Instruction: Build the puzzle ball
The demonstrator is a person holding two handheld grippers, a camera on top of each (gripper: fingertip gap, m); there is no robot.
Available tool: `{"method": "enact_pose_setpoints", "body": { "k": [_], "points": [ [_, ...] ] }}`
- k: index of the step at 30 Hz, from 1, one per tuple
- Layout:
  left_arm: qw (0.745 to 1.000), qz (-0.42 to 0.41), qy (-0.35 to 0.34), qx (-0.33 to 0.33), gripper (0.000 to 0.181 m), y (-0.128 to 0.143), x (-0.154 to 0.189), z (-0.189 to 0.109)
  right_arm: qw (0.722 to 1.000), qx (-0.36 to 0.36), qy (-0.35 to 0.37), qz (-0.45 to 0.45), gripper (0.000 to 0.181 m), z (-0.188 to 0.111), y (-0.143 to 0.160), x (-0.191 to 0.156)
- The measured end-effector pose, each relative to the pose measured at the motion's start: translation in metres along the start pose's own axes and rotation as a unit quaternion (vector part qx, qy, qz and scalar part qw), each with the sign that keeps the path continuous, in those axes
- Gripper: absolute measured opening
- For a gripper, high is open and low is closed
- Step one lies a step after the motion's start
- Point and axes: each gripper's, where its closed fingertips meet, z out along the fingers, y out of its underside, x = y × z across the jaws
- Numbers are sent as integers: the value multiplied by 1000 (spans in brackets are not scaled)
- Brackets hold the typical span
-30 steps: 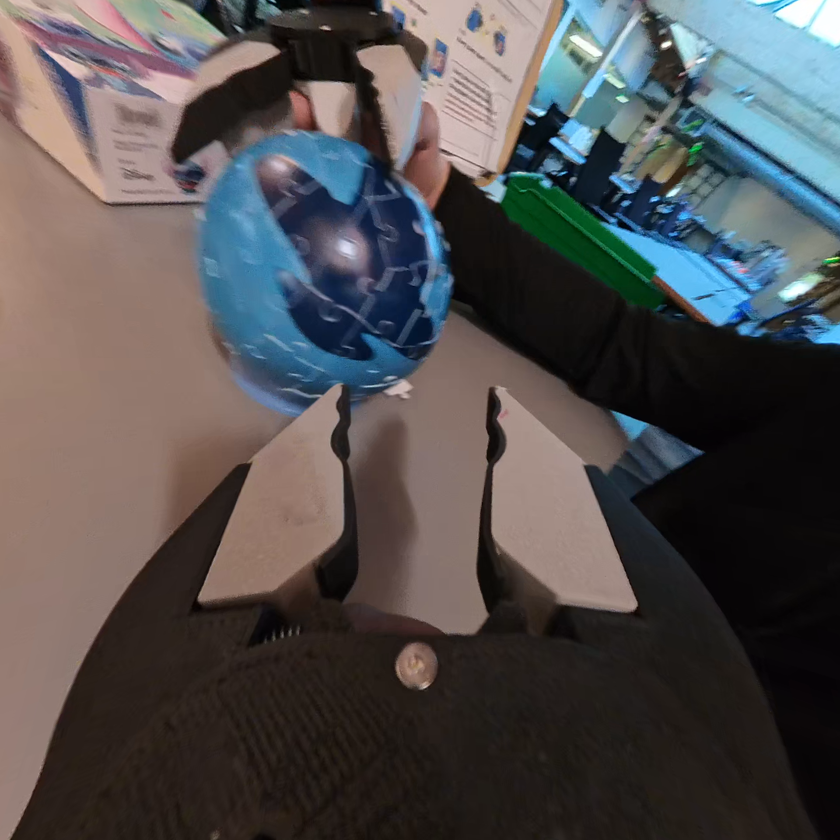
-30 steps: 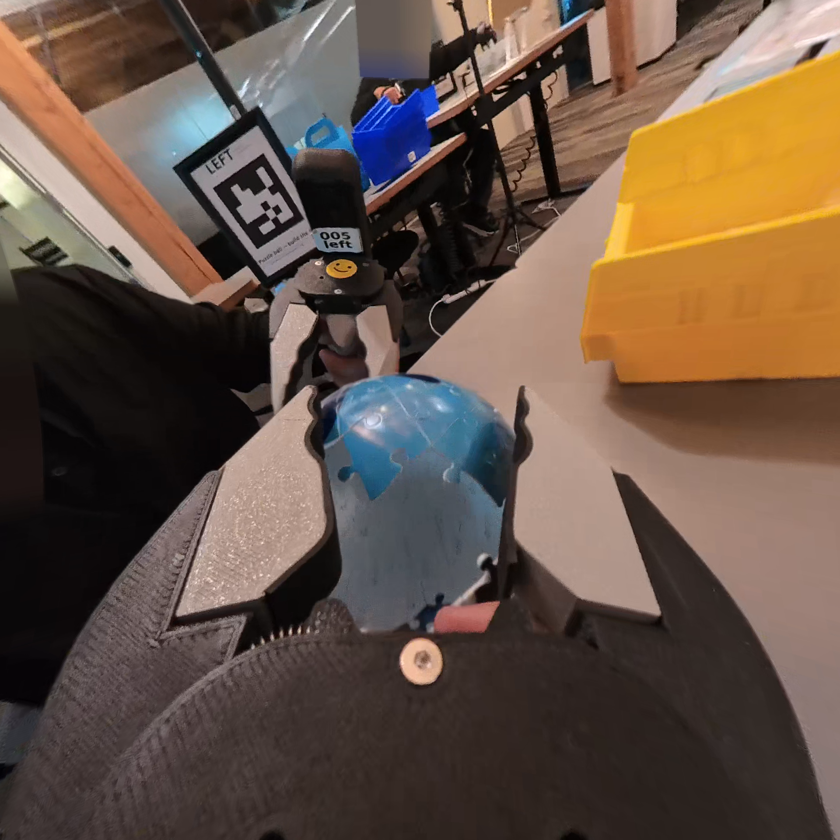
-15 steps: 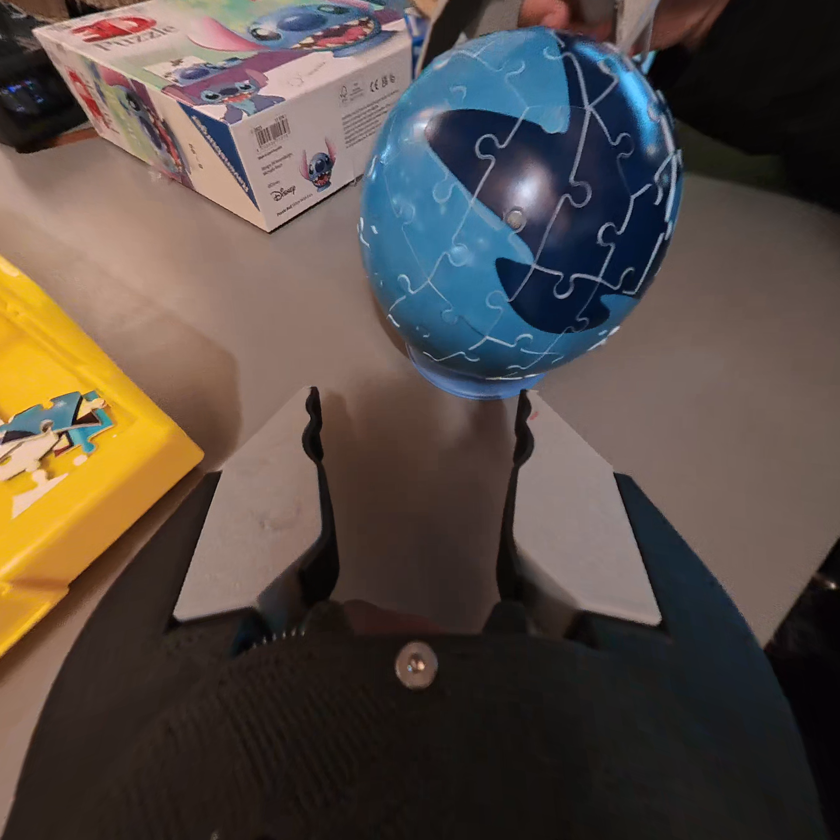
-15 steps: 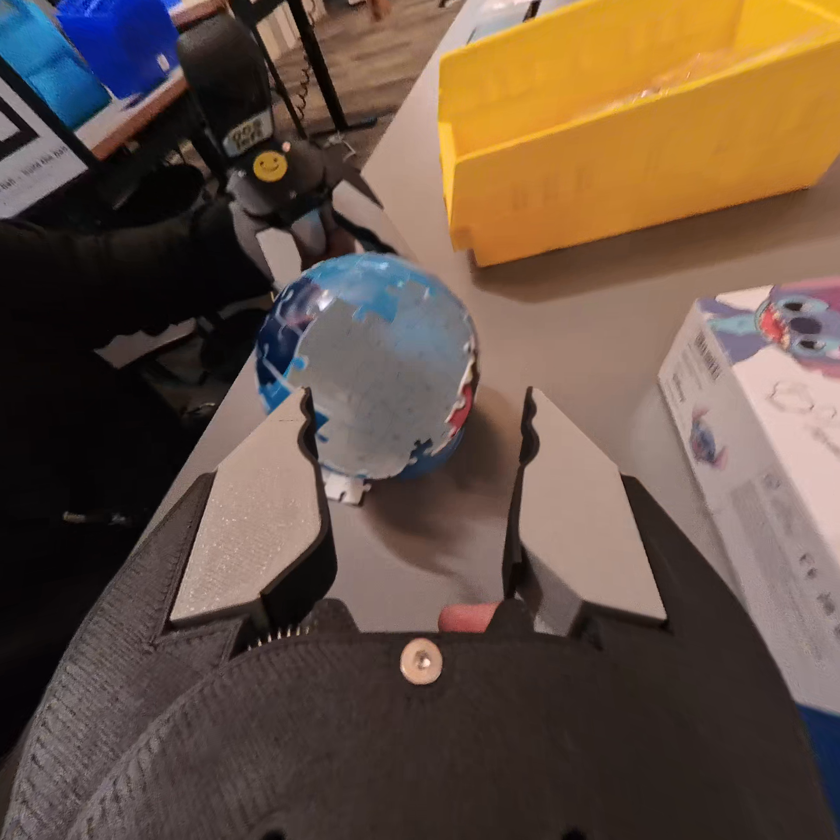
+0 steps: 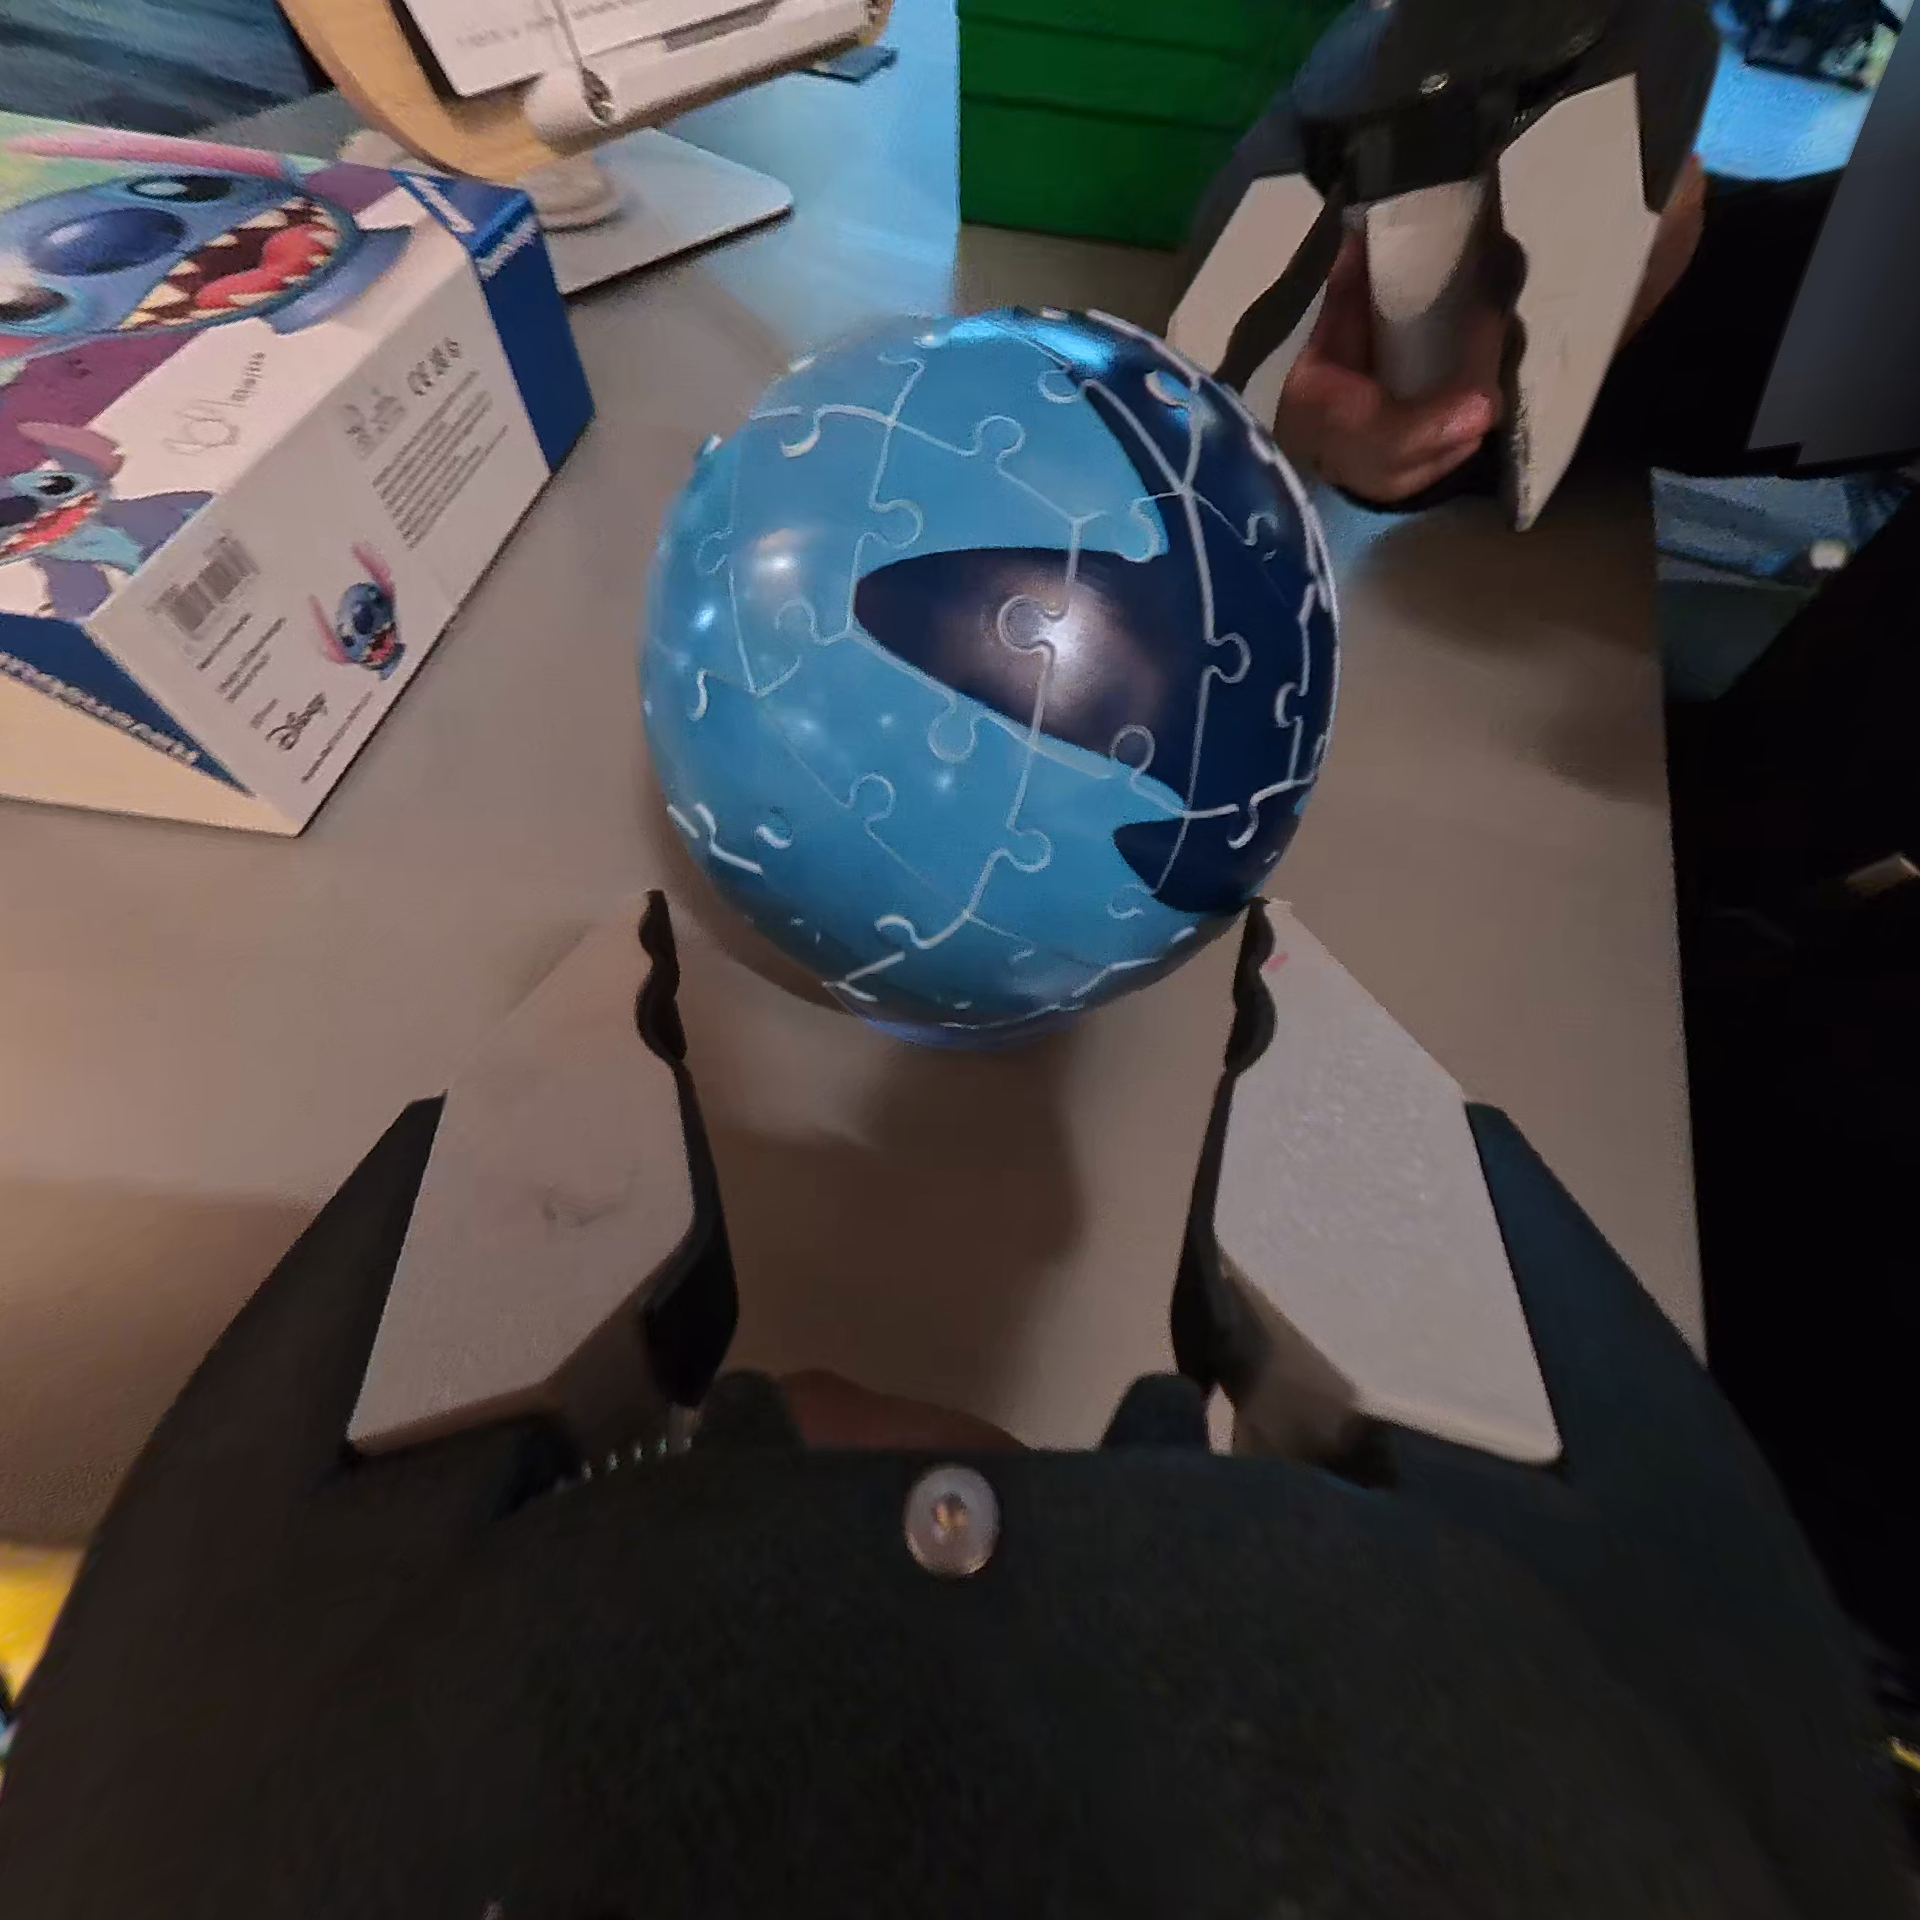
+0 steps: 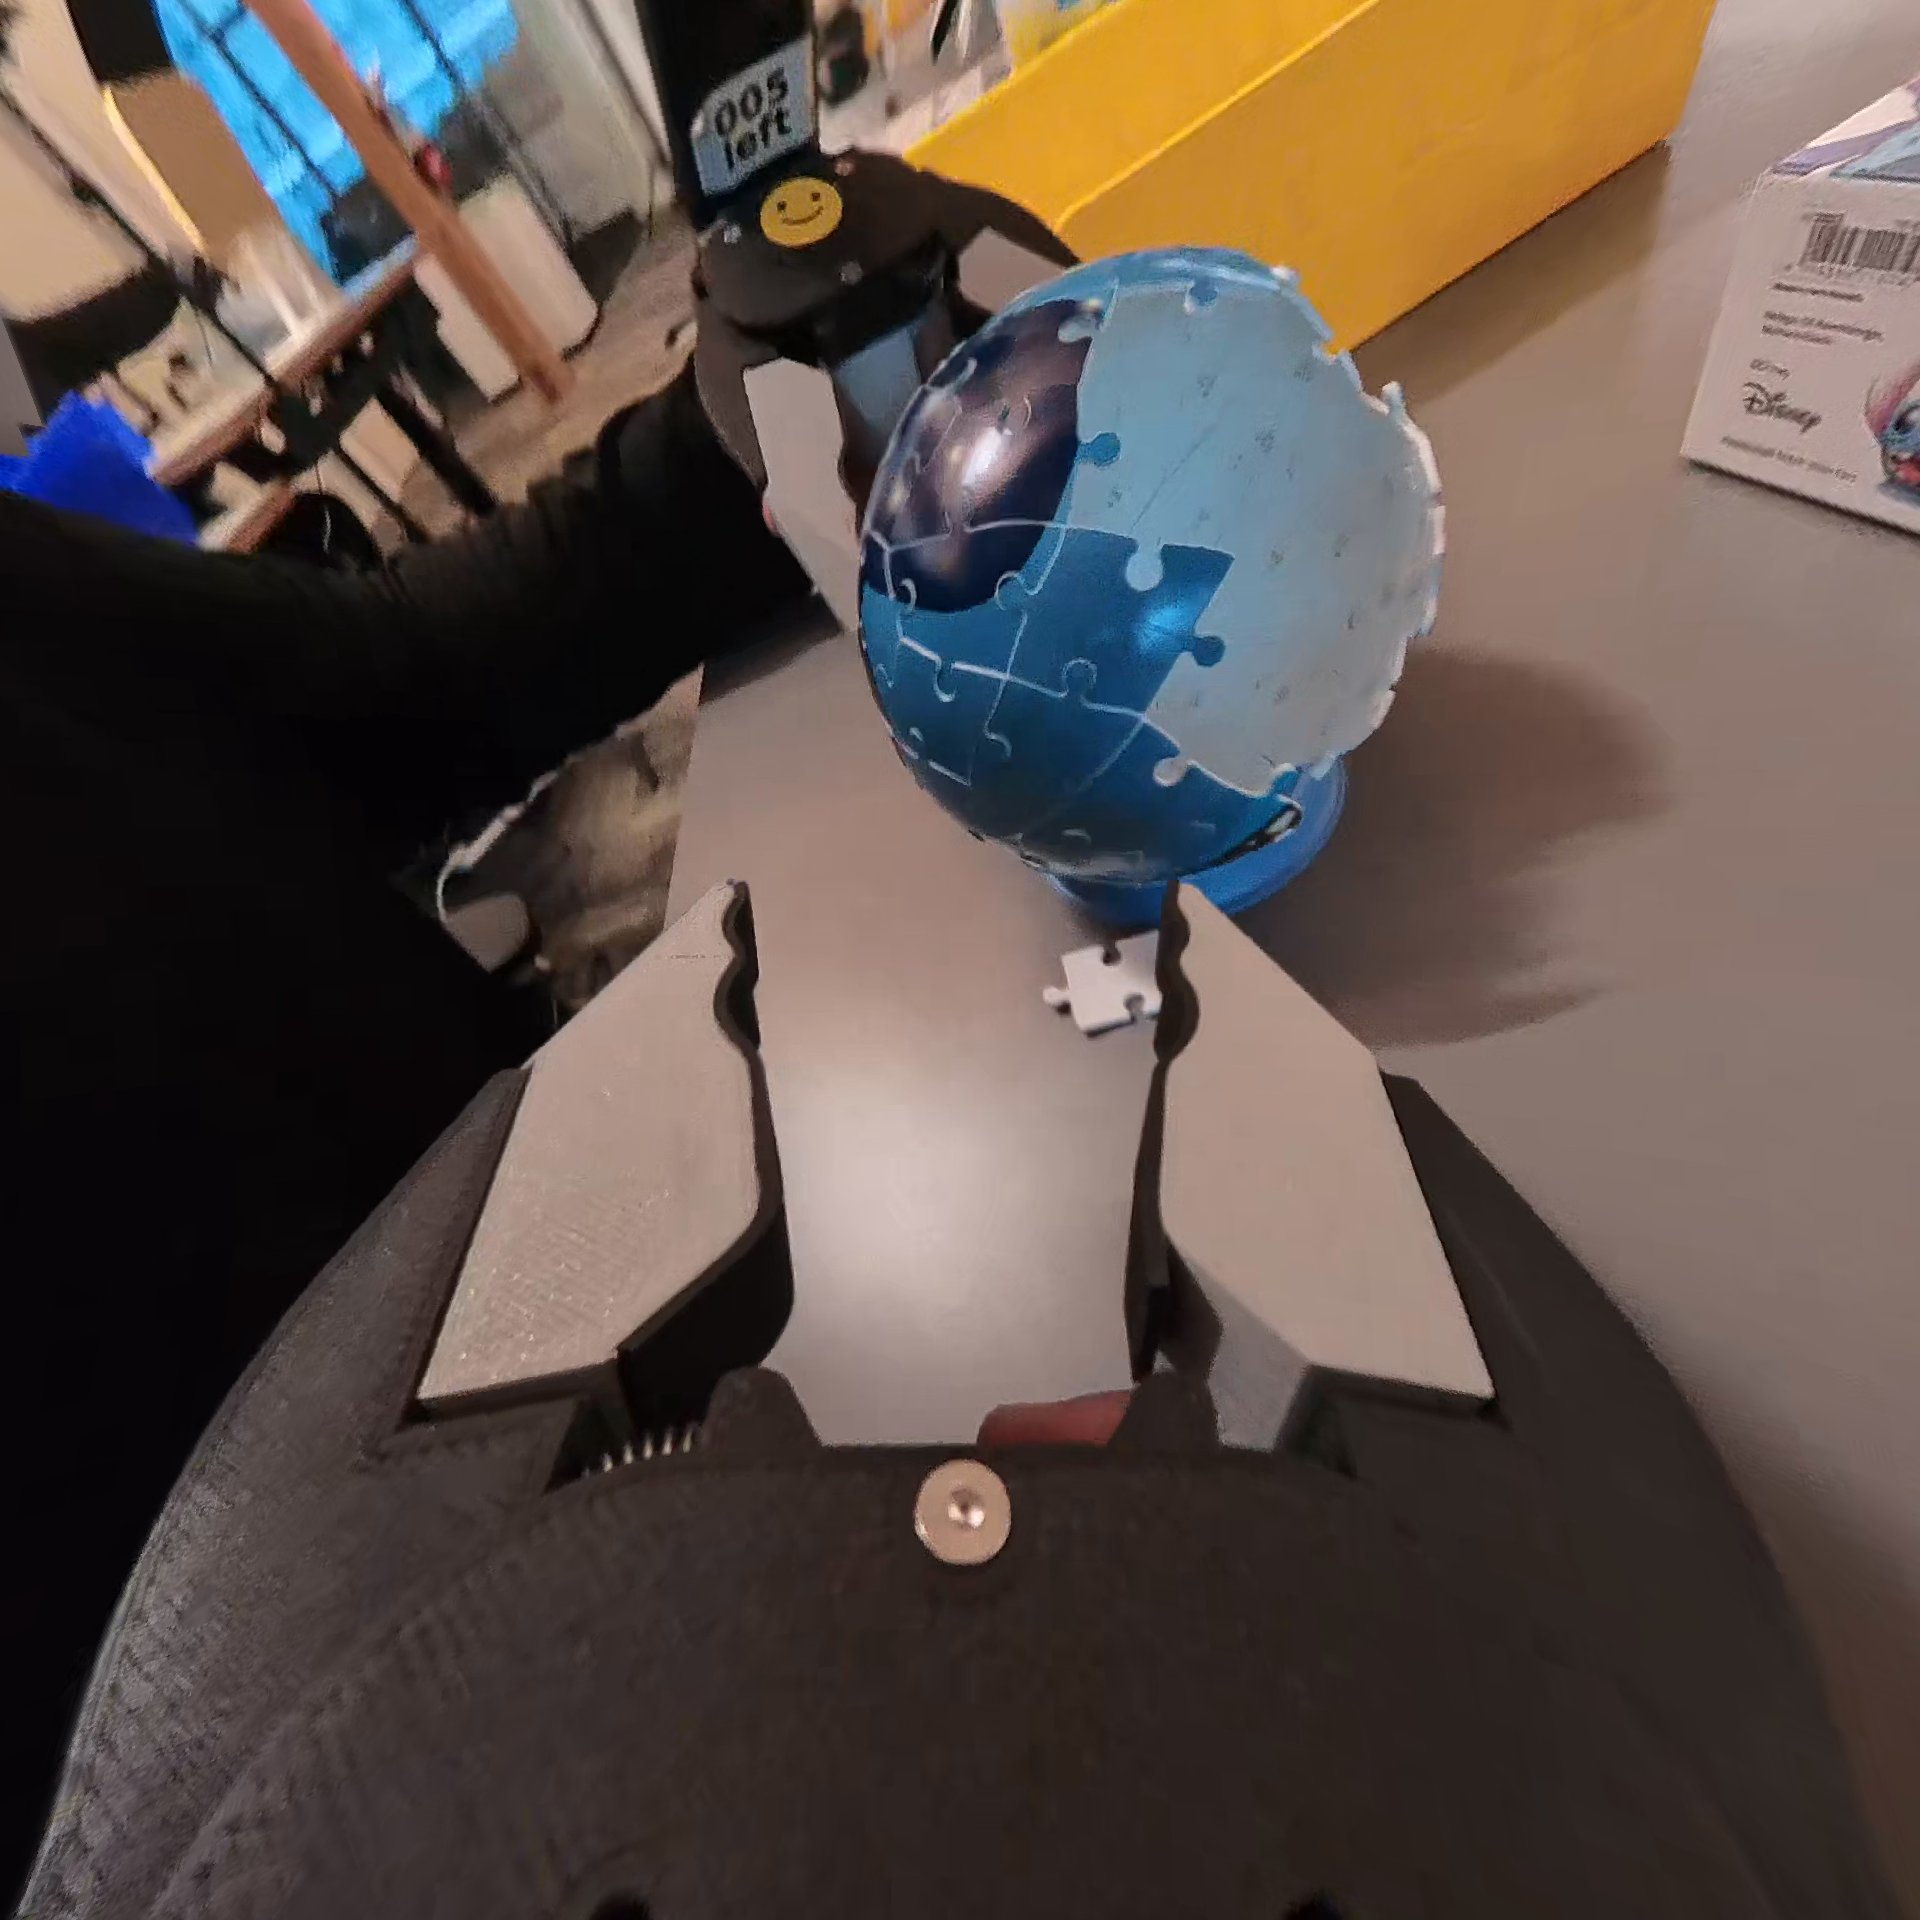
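The puzzle ball (image 6: 1132, 582) sits mid-frame on its blue stand (image 6: 1262, 862) on the tabletop (image 6: 1558, 1143); an unfinished hollow shell, it likely handles light and fragile: hold low by the finished blue half. Both left gripper (image 5: 951, 914) and right gripper (image 6: 956, 904) fingers are spread, empty; a loose piece (image 6: 1101, 977) lies by the stand

From your left gripper (image 5: 951, 914), the puzzle ball (image 5: 987, 675) sits on its stand (image 6: 1262, 868) dead ahead at 12 o'clock on the table (image 5: 468, 935), box (image 5: 239, 436) off at 10, your right gripper (image 5: 1361, 343) past it at 1, and a loose piece (image 6: 1101, 977) right beside the stand.
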Motion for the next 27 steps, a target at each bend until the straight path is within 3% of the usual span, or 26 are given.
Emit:
{"method": "enact_pose_setpoints", "body": {
  "k": [3,8,13,17,22,27],
  "points": [
    [1000,9,20,-10,105,0,4,7,1000,5,29,-2,74,18,3,9],
    [1000,18,-25,1,103,2,13,-3,997,3,71,-31,80,27,-2,26],
    [998,-7,-54,43,92,-8,25,-22,998,-18,36,-38,83,38,-2,37],
    [997,22,-52,54,74,-9,35,-35,998,-17,-10,-53,91,42,-5,35],
    [996,13,-84,20,91,8,4,-37,999,2,-18,-44,88,35,-11,41],
    [998,24,-57,19,94,6,0,-20,998,-9,-14,-64,85,35,-8,41]
  ]
}}
